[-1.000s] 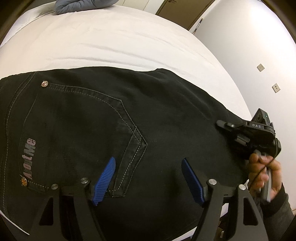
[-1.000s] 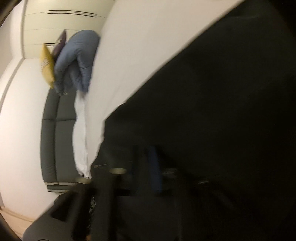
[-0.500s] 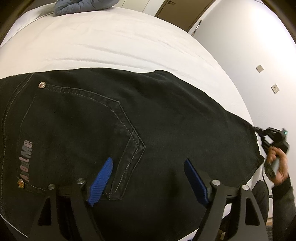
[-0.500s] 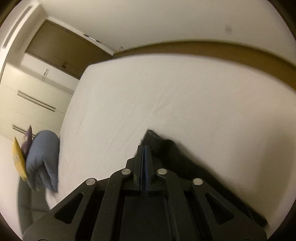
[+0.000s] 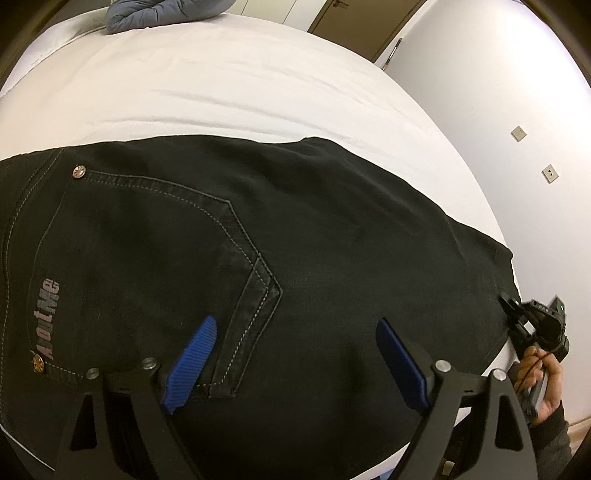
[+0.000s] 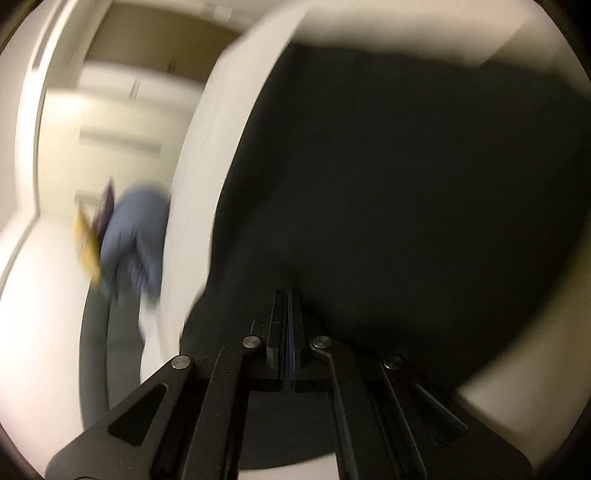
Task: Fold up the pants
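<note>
Blue ribbed fingers (image 5: 192, 360) of the left gripper (image 5: 291, 363) stand wide apart above the seat of the black pants (image 5: 295, 236), holding nothing; its jaws have just been opening, and only flat denim lies under the gap. From this left wrist view the pants lie spread across the near part of the white bed (image 5: 221, 81), back pocket (image 5: 159, 266) facing up with pale stitching, a copper rivet at its corner and a grey logo along the waistband side. At the far right the right gripper (image 5: 511, 306), carried in a hand (image 5: 545, 376), sits at the leg end where the cloth reaches the mattress edge. A blue-grey pillow (image 5: 166, 11) rests well apart at the head of the bed. In the right wrist view, which is smeared by motion, that gripper's (image 6: 287, 295) jaws are pressed fully together at the cloth's edge; whether they pinch a fold of denim I cannot tell. Doing this step well likely means keeping the leg end taut and level while carrying it toward the waistband, with the left tool free to pin the seat so the heavy denim folds without dragging or bunching.
</note>
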`<state>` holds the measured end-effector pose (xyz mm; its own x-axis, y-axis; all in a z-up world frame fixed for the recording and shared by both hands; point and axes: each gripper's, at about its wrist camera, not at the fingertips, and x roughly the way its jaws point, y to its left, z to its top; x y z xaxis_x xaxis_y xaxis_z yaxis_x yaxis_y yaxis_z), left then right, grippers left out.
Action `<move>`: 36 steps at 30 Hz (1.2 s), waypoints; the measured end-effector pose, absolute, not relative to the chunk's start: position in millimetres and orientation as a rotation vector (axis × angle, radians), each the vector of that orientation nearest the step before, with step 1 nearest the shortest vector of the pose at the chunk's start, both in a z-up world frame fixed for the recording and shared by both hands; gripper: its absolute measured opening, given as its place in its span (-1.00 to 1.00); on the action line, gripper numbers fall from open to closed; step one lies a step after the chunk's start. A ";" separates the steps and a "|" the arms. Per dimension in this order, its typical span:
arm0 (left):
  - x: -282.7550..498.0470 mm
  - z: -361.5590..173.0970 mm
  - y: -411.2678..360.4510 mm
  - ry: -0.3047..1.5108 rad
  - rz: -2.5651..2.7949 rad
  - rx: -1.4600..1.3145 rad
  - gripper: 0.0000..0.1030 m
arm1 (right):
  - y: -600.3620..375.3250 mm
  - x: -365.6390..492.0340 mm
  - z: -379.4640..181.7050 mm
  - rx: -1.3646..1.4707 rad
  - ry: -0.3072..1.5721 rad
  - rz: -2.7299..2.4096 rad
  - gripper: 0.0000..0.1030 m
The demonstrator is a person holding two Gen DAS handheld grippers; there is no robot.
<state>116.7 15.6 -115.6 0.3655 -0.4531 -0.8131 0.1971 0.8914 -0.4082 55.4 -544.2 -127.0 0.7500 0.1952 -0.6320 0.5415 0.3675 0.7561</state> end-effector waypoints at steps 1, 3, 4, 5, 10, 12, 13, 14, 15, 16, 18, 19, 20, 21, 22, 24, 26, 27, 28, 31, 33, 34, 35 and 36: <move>115.9 -115.1 16.5 1.120 -0.424 -0.262 0.74 | -571.7 37.8 -122.1 1.182 0.685 -0.366 -1.00; 118.9 -114.5 15.2 1.118 -0.423 -0.261 0.74 | -611.0 11.9 -114.0 1.208 0.585 -0.462 -1.00; 118.6 -113.1 15.3 1.115 -0.421 -0.257 0.74 | -622.2 3.3 -105.4 1.199 0.568 -0.535 -1.00; 118.3 -111.4 15.1 1.112 -0.414 -0.254 0.74 | -625.9 -7.4 -93.4 1.158 0.562 -0.608 -0.88; 104.2 -76.2 7.3 1.026 -0.387 -0.237 0.72 | -569.3 41.1 -49.0 1.104 0.538 -0.267 -0.88; 103.8 -63.7 -9.2 0.997 -0.424 -0.212 0.72 | -522.5 84.7 -53.4 1.079 0.614 -0.068 -0.88; 106.1 -61.6 -17.6 0.995 -0.447 -0.206 0.72 | -506.5 99.3 -58.6 1.076 0.646 -0.006 -0.88; 111.2 -60.8 -26.9 0.996 -0.467 -0.202 0.72 | -477.2 127.1 -71.6 1.061 0.721 0.062 -0.88; 116.2 -61.7 -36.9 1.000 -0.485 -0.199 0.60 | -458.9 141.1 -80.2 1.048 0.772 0.078 -0.88; 122.9 -64.3 -49.4 1.008 -0.518 -0.198 0.50 | -441.5 156.4 -90.2 1.039 0.829 0.100 -0.88; 138.3 -73.3 -75.9 1.041 -0.585 -0.178 0.22 | -422.8 187.0 -113.6 1.062 0.920 0.126 -0.88; 144.9 -78.3 -85.9 1.057 -0.611 -0.170 0.16 | -413.7 192.9 -121.5 1.071 0.949 0.124 -0.88; 152.1 -84.3 -95.0 1.078 -0.639 -0.170 -0.07 | -410.2 196.8 -127.0 1.073 0.973 0.125 -0.88; 161.4 -91.5 -105.8 1.106 -0.662 -0.167 -0.32 | -410.9 197.9 -137.7 1.071 1.018 0.105 -0.88; 173.3 -100.3 -116.8 1.138 -0.677 -0.152 -0.40 | -393.4 192.0 -158.3 1.063 1.043 0.065 -1.00; 189.8 -112.0 -124.2 1.177 -0.672 -0.119 -0.75 | -380.8 208.6 -186.0 1.068 1.041 0.070 -1.00; 205.1 -119.1 -116.7 1.184 -0.661 -0.132 -0.90 | -377.1 200.5 -190.1 1.054 1.015 0.046 -1.00; 217.7 -124.3 -103.4 1.209 -0.687 -0.219 -0.90 | -377.8 177.2 -192.2 1.058 0.998 0.035 -1.00; 223.3 -126.3 -93.1 1.211 -0.677 -0.250 -0.90 | -390.1 174.5 -187.4 1.064 0.983 0.021 -1.00; 238.0 -126.7 -55.1 1.185 -0.617 -0.287 -0.90 | -451.2 140.7 -182.1 1.087 0.900 -0.072 -1.00; 240.0 -127.8 -24.5 1.168 -0.579 -0.303 -0.90 | -494.7 113.7 -168.5 1.075 0.860 -0.151 -1.00; 239.4 -127.5 -11.7 1.162 -0.571 -0.315 -0.90 | -504.7 110.8 -169.3 1.061 0.846 -0.193 -1.00; 237.6 -126.9 1.8 1.156 -0.563 -0.328 -0.90 | -514.7 106.0 -166.2 1.049 0.833 -0.235 -1.00; 234.0 -124.3 17.2 1.142 -0.519 -0.314 -0.90 | -523.3 101.8 -162.1 1.033 0.823 -0.287 -1.00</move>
<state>234.0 17.2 -124.3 0.3169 -0.5419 -0.7784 0.2307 0.8401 -0.4909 101.8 -523.3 -162.1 0.6745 0.1573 -0.7213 0.5715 0.5073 0.6450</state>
